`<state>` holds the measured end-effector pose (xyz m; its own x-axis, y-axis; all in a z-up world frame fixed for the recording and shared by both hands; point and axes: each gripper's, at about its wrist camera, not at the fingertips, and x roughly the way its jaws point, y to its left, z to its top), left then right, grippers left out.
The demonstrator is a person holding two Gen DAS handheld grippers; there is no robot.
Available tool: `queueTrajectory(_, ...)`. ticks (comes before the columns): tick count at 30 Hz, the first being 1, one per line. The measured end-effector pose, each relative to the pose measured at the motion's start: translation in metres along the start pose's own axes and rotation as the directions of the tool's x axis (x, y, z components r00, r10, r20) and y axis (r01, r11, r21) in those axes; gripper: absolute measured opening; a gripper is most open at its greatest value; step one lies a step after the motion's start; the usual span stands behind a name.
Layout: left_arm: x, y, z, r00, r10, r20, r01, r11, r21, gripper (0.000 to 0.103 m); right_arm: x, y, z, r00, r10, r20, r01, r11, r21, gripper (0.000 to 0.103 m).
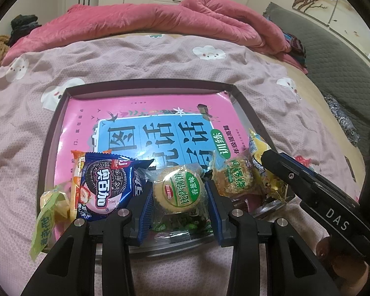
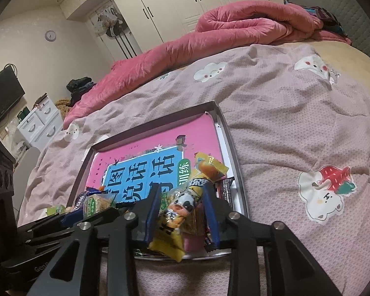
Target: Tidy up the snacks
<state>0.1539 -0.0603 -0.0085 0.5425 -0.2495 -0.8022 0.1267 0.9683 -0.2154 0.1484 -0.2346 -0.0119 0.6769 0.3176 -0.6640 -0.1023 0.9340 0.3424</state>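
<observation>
Two grippers, green-labelled round biscuit pack (image 1: 178,192), yellow panda-print packet (image 2: 177,212)

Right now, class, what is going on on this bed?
A person with two handheld tongs is sorting snacks in a tray lined with a pink book. The left tongs straddle a round green-labelled biscuit pack. The right tongs straddle a yellow panda-print snack. An Oreo pack lies beside them.

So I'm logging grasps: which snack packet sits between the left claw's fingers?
The round cracker packet with the green label, between the left claw fingers. The blue Oreo packet lies outside, to its left.
</observation>
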Motion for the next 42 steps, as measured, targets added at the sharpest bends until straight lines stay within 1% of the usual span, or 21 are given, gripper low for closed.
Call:
queueTrajectory(14,0.0,0.0,0.001,1.0,0.004,0.0,-0.004,1.0,-0.003,0.042,-0.011,-0.003,-0.002,1.0,-0.018,0.014,0.018,1.0,-0.012,0.039)
queueTrajectory(18,0.001,0.0,0.002,1.0,0.009,-0.001,-0.009,1.0,-0.003,0.043,-0.017,-0.004,-0.004,1.0,-0.025,0.018,0.026,0.999,-0.028,0.042)
queueTrajectory(20,-0.001,-0.001,0.002,1.0,0.008,0.005,-0.008,1.0,-0.002,0.047,-0.021,-0.002,-0.005,0.999,-0.032,0.027,0.033,0.999,-0.041,0.043)
queueTrajectory(22,-0.005,-0.003,0.002,1.0,0.0,0.021,0.0,1.0,0.002,0.053,-0.025,0.001,-0.006,0.999,-0.039,0.036,0.041,0.997,-0.064,0.045)
queueTrajectory(24,-0.01,-0.005,0.004,0.999,0.007,0.035,-0.007,1.0,0.007,0.057,-0.029,0.004,-0.006,0.998,-0.045,0.044,0.048,0.995,-0.083,0.048)
queueTrajectory(27,-0.018,-0.006,0.005,0.999,0.007,0.053,-0.007,1.0,0.005,0.059,-0.034,0.01,-0.006,0.997,-0.054,0.054,0.06,0.992,-0.111,0.048)
queueTrajectory(28,-0.02,-0.006,0.006,0.998,0.007,0.059,-0.007,1.0,0.002,0.061,-0.036,0.011,-0.006,0.997,-0.058,0.058,0.065,0.991,-0.12,0.049)
queueTrajectory(31,-0.032,-0.004,0.008,0.996,0.009,0.089,-0.009,1.0,-0.005,0.068,-0.044,0.016,-0.008,0.995,-0.068,0.074,0.078,0.987,-0.138,0.057)
queueTrajectory(34,-0.044,-0.002,0.009,0.993,0.015,0.115,-0.014,1.0,-0.006,0.071,-0.05,0.02,-0.01,0.994,-0.072,0.086,0.084,0.984,-0.154,0.058)
queueTrajectory(37,-0.059,0.001,0.007,0.991,0.025,0.135,-0.023,1.0,-0.011,0.072,-0.058,0.027,-0.013,0.992,-0.082,0.1,0.099,0.978,-0.182,0.062)
queueTrajectory(42,-0.077,0.006,-0.003,0.989,0.046,0.139,-0.044,0.999,-0.013,0.073,-0.073,0.041,-0.019,0.987,-0.096,0.13,0.125,0.964,-0.233,0.066)
